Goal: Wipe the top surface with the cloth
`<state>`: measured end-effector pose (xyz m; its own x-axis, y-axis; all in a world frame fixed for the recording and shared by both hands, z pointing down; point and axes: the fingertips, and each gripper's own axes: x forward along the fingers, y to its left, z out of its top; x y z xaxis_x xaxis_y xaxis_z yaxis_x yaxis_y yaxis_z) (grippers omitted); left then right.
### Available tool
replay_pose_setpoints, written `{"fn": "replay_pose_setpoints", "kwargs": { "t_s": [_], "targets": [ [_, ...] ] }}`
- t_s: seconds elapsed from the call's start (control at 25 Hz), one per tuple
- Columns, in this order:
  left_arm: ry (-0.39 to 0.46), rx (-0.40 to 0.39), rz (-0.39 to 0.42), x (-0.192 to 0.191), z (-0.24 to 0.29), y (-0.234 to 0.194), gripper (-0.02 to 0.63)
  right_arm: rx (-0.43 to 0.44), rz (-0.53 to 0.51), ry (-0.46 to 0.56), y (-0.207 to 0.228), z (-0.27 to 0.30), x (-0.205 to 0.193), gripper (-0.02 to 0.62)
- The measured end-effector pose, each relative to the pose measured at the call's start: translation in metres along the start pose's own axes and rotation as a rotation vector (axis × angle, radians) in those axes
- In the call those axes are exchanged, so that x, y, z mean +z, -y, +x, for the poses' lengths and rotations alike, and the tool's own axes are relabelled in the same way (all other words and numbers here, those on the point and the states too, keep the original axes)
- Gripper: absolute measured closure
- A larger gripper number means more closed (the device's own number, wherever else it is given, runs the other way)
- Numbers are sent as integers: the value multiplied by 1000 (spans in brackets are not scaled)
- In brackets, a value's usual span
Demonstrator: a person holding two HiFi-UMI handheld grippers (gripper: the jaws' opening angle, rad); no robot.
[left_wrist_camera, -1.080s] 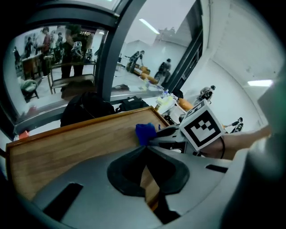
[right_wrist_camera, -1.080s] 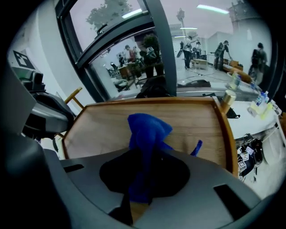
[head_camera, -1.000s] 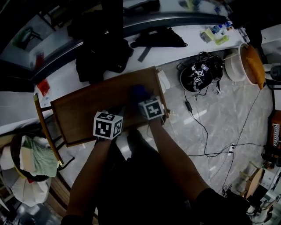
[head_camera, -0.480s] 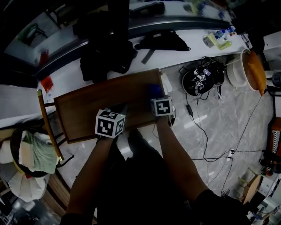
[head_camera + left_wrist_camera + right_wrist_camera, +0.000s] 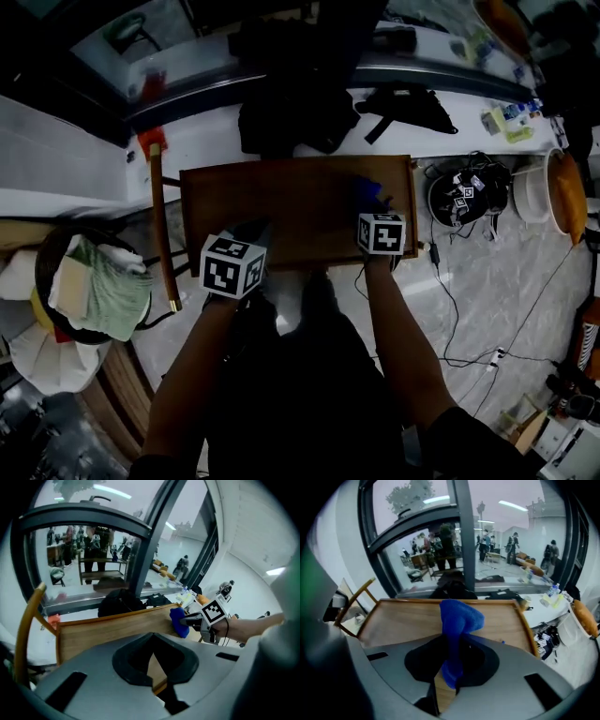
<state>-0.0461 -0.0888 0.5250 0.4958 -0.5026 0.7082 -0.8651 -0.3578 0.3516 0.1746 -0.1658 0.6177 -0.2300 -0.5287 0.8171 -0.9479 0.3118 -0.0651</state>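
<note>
Floor (image 5: 487, 291): pale marbled tiles, with black cables trailing across them to the right of the desk.
Desk (image 5: 281, 202): a brown wooden top with a raised rim, seen from above. A person stands at its near long edge with both arms reaching over it.
Black bag (image 5: 291, 103): slumped on the white ledge just behind the desk's far edge.
Basket (image 5: 84, 291): round, on the floor to the desk's left, filled with pale cloths.
Left hand-held gripper (image 5: 255, 231): at the desk's near edge, left of centre. Its jaws are pressed together with nothing between them, and the wood shows beneath.
Right hand-held gripper (image 5: 368, 199): over the desk's right end, its jaws pinching the cloth.
Cloth (image 5: 367, 190): blue and bunched, sticking out past the jaw tips near the desk's right rim. Whether it touches the wood cannot be told.
</note>
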Motion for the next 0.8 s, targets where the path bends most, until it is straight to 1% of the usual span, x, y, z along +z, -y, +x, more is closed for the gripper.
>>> {"fn": "replay_pose_setpoints", "kwargs": {
  "t_s": [0.16,0.28,0.36,0.44,0.56,0.64,0.68,0.8],
  "targets": [
    [24,74,-35,-22,-62,-64,594,219,2,53,-156,11,12,526],
    [37,123,-57,-39,-100,-105,594,374,-45,48,-266,18,8,526],
    [41,145,-81,-51,-119,-126,594,447,-89,37,-324,23,3,526],
    [45,165,-96,-63,-136,-143,594,505,-125,20,-372,28,-1,526],
    [59,189,-114,-74,-153,-165,594,561,-173,2,-427,41,-5,526],
    [64,196,-127,-81,-157,-175,594,584,-195,-37,-452,52,-14,526],
    [62,195,-133,-85,-158,-177,594,574,-222,-58,-458,57,-20,526],
    [51,188,-139,-93,-157,-176,594,496,-368,-88,-459,71,-32,526]
  ]
}}
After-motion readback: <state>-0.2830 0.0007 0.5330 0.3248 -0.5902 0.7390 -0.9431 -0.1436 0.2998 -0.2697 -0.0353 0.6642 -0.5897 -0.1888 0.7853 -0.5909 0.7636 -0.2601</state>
